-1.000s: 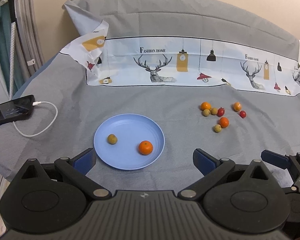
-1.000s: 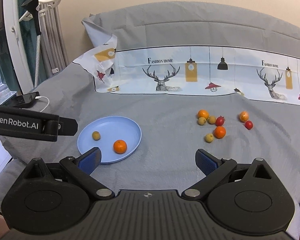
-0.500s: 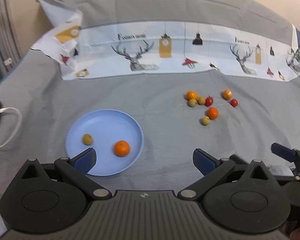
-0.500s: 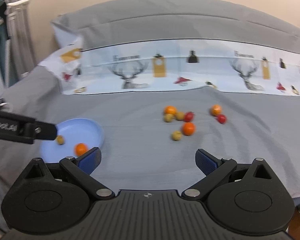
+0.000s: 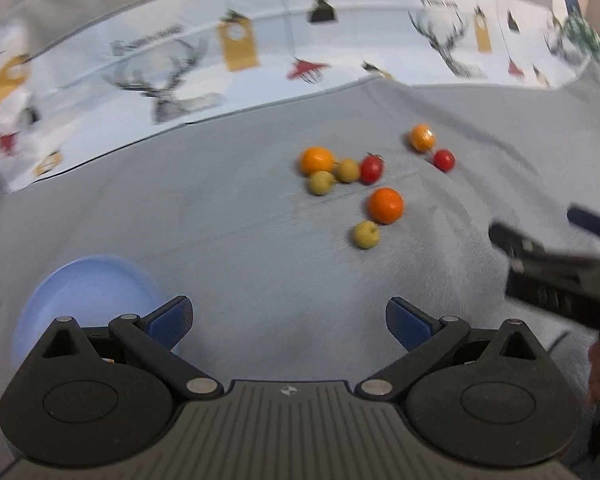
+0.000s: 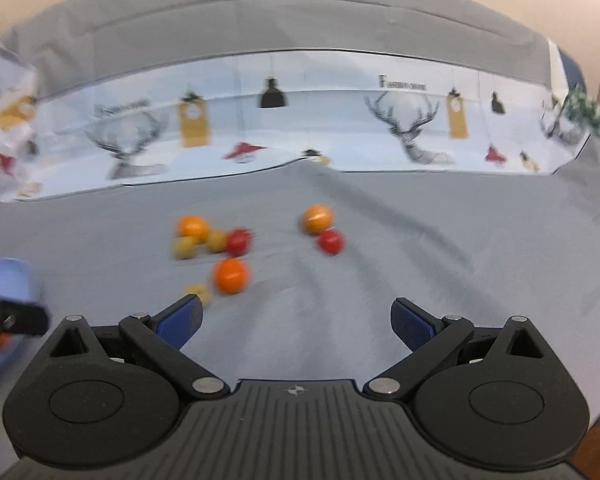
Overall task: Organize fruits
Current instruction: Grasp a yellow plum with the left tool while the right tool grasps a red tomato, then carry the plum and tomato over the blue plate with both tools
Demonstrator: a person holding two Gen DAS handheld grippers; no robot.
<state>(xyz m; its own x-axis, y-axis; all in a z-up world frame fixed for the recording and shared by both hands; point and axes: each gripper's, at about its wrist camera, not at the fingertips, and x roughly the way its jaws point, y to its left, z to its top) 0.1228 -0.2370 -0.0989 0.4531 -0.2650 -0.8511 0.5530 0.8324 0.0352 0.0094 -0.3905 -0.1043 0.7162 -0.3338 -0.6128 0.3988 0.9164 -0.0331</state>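
Several small fruits lie loose on the grey cloth: an orange [image 5: 385, 205] [image 6: 229, 276], a yellow-green fruit [image 5: 365, 234] in front of it, a cluster with another orange [image 5: 316, 160], and a red tomato [image 5: 443, 160] [image 6: 330, 241] at the right. The blue plate [image 5: 80, 292] [image 6: 4, 276] sits at the left, partly hidden behind the gripper bodies. My left gripper [image 5: 288, 320] is open and empty, short of the fruits. My right gripper [image 6: 296, 318] is open and empty, near the orange; it also shows at the right edge of the left wrist view [image 5: 555, 264].
A white printed cloth with deer and lamps [image 6: 300, 120] runs along the back of the grey surface [image 5: 240, 232]. A grey cushion or backrest [image 6: 300, 12] rises behind it. Both views are motion-blurred.
Both grippers have swung right and moved forward toward the loose fruits. The plate has slid to the left edge of both views. Both stay open and empty.
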